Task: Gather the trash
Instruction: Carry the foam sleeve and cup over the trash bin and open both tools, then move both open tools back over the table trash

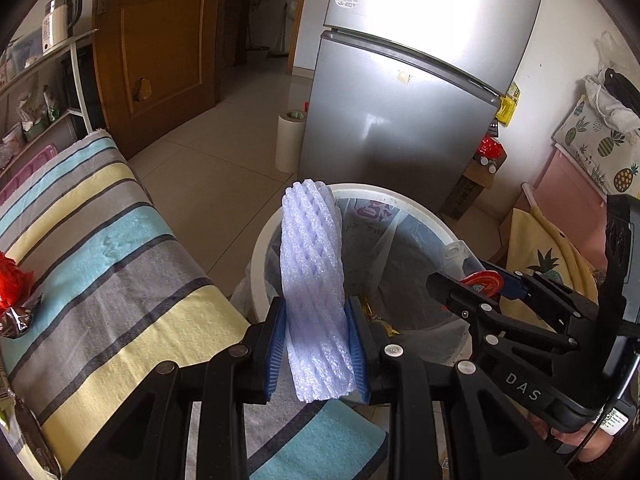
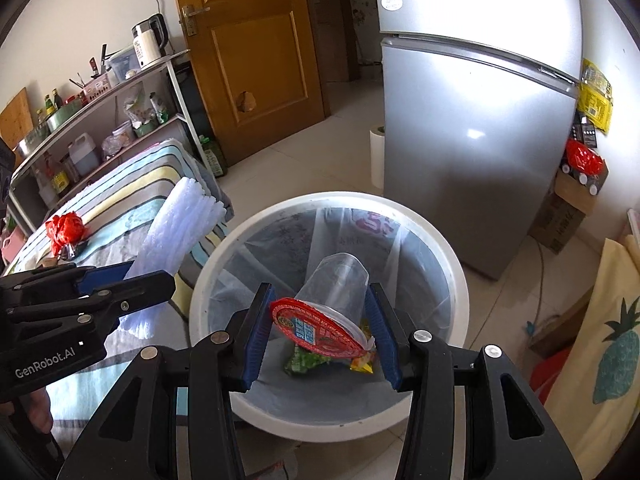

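Left claw (image 1: 318, 344): clamped on the foam net, blue pads pressing both its sides; it hangs above the bench's near corner, just beside the bin's rim.
Right claw (image 2: 320, 330): gripping the cup, blue pads against its sides, held over the bin's mouth.
Fridge (image 1: 400, 92): grey, two doors, standing on the floor behind the bin.
Door (image 1: 160, 40): brown wood, beyond the bench's far end.
Shelf (image 2: 100, 120): metal rack along the wall past the bench's far edge, loaded with bottles, bags and a white kettle (image 2: 148, 44).
Bench (image 1: 100, 248): covered by a cloth with blue, yellow and grey stripes; the bin stands against its near corner.
Bin (image 2: 448, 248): round, white, lined with a clear bag; some green and yellow wrappers (image 2: 308, 362) lie at its bottom.
Paper roll (image 1: 290, 140): upright on the floor, beside the fridge's corner.
Foam net (image 1: 314, 280): pale lilac mesh sleeve, standing upright out of the left claw, its top overlapping the bin's rim in the left wrist view.
Cup (image 2: 336, 292): clear plastic, tilted, its peeled red lid (image 2: 320, 330) facing the right wrist camera, above the wrappers.
Red bag (image 2: 64, 228): crumpled, lying on the bench towards its far edge, with a dark wrapper touching it.
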Tool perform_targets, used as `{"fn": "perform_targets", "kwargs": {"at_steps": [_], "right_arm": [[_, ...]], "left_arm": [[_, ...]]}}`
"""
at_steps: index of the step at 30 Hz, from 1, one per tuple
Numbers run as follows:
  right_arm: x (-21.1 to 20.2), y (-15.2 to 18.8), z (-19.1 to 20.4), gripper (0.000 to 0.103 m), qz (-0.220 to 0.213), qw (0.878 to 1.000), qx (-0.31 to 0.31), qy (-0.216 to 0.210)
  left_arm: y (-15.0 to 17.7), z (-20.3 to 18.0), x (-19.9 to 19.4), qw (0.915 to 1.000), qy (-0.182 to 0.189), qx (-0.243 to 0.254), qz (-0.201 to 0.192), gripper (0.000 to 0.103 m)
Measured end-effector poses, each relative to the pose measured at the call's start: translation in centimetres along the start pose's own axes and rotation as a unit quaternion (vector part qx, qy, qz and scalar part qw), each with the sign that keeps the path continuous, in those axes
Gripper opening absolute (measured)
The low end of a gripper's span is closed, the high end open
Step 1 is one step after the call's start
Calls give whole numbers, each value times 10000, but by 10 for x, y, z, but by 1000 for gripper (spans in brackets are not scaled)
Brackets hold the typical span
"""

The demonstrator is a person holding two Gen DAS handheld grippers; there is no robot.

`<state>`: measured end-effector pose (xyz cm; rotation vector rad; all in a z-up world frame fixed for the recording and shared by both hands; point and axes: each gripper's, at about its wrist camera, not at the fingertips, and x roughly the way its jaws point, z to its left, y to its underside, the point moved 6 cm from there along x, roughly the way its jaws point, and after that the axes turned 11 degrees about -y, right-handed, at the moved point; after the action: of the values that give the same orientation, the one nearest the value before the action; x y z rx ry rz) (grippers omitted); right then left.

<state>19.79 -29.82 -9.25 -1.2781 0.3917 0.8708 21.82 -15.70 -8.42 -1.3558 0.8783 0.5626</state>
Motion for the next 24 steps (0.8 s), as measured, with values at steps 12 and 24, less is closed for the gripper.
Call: {"fn": "perform_targets", "kwargs": {"at_steps": [12,24], "right_arm": [[17,10,-23,50,255,9992,120,296],[8,6,-17,57,111,9994,123,314]], "left_arm": [[1,-4,19,9998,0,-44,169,38],[3,4,3,9999,-24,-132,17,44]]}}
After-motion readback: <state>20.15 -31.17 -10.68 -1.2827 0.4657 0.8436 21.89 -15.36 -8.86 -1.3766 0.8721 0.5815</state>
